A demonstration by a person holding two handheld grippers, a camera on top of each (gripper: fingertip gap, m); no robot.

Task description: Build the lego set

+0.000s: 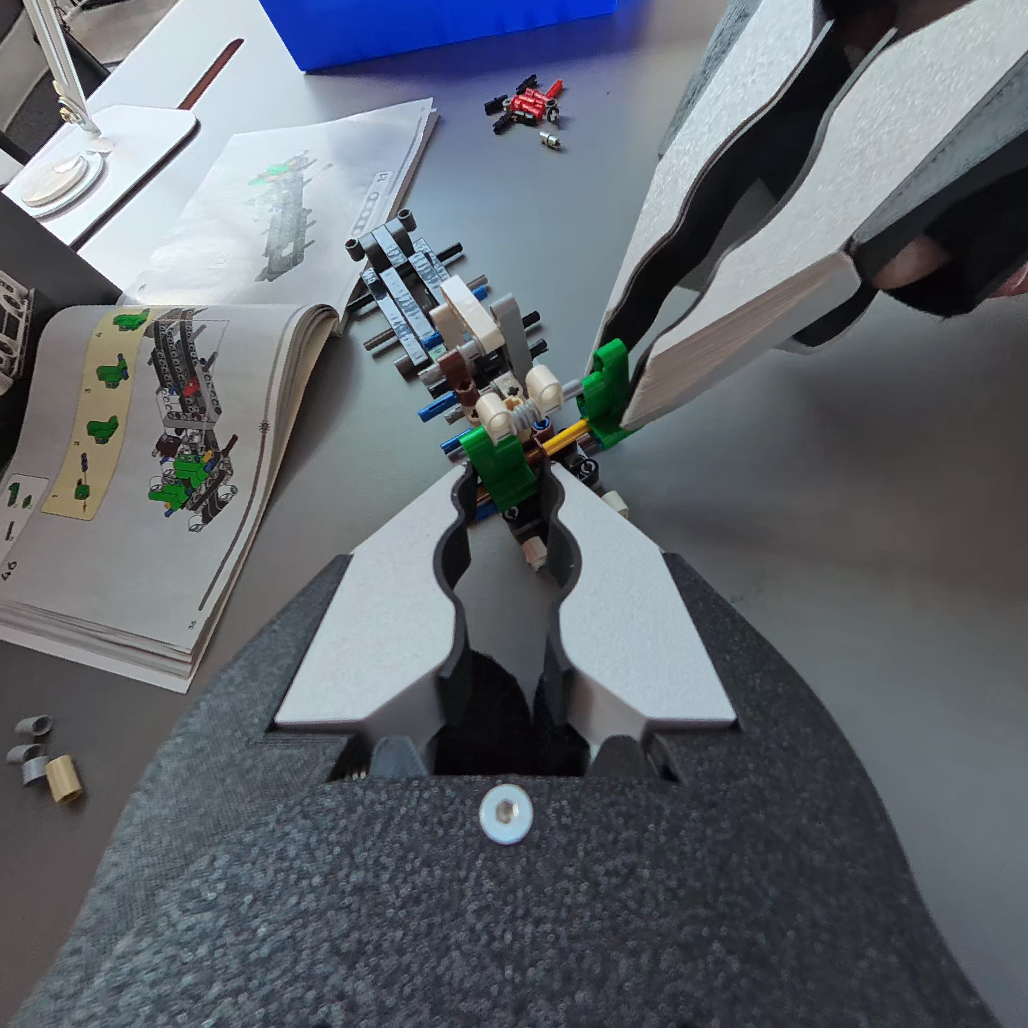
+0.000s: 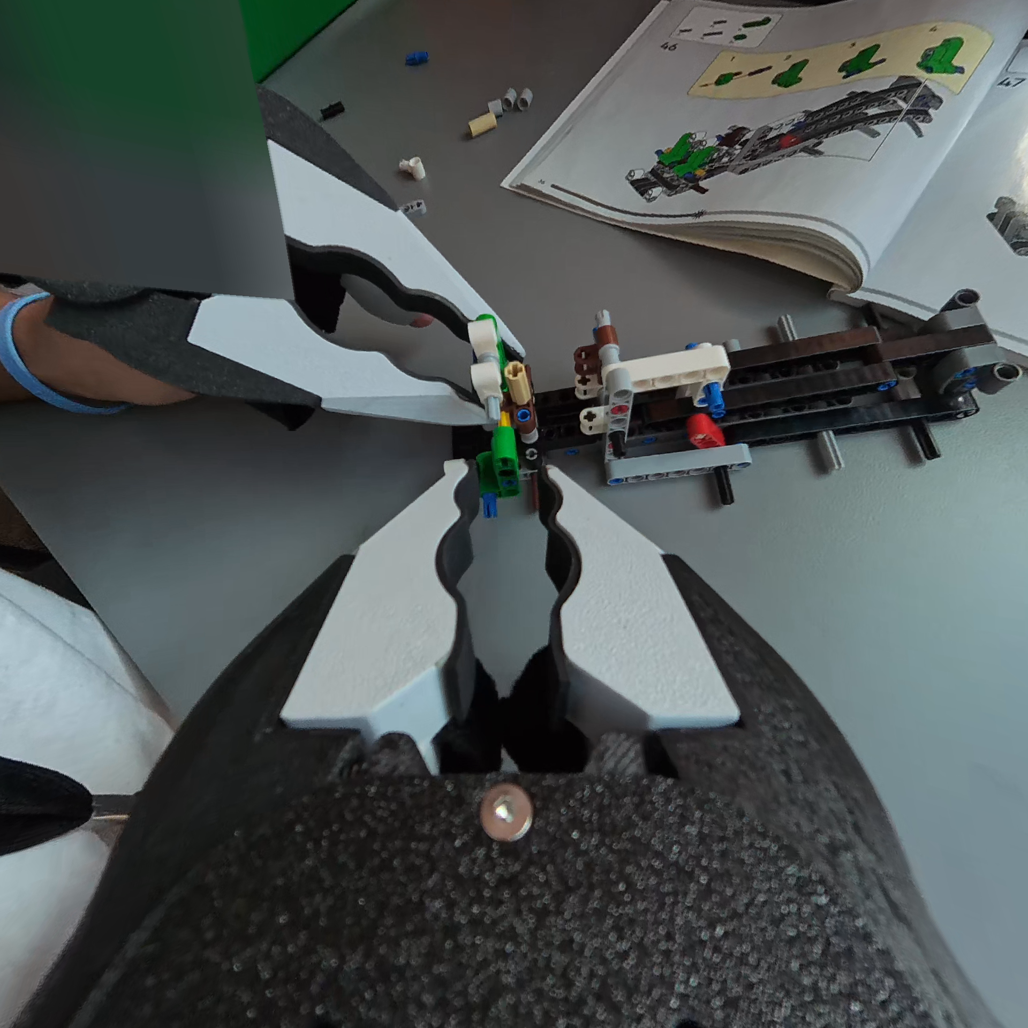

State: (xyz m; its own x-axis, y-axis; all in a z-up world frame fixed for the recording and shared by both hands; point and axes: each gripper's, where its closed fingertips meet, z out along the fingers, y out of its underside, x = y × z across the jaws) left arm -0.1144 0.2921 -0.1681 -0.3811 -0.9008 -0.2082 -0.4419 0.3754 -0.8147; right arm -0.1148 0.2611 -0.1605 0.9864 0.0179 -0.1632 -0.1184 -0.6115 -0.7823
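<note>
While the lego model (image 2: 723, 400) lies flat, left gripper (image 1: 503, 478) clamps one green piece (image 1: 500, 467), right gripper (image 2: 500, 473) another (image 2: 503, 464).

Your left hand-held gripper (image 1: 503, 484) covers the near end of the model (image 1: 445, 356), so you cannot tell how its fingertips sit on the green piece (image 1: 500, 464). The booklet (image 2: 779, 139) and blue box (image 1: 439, 28) run off frame.
</note>
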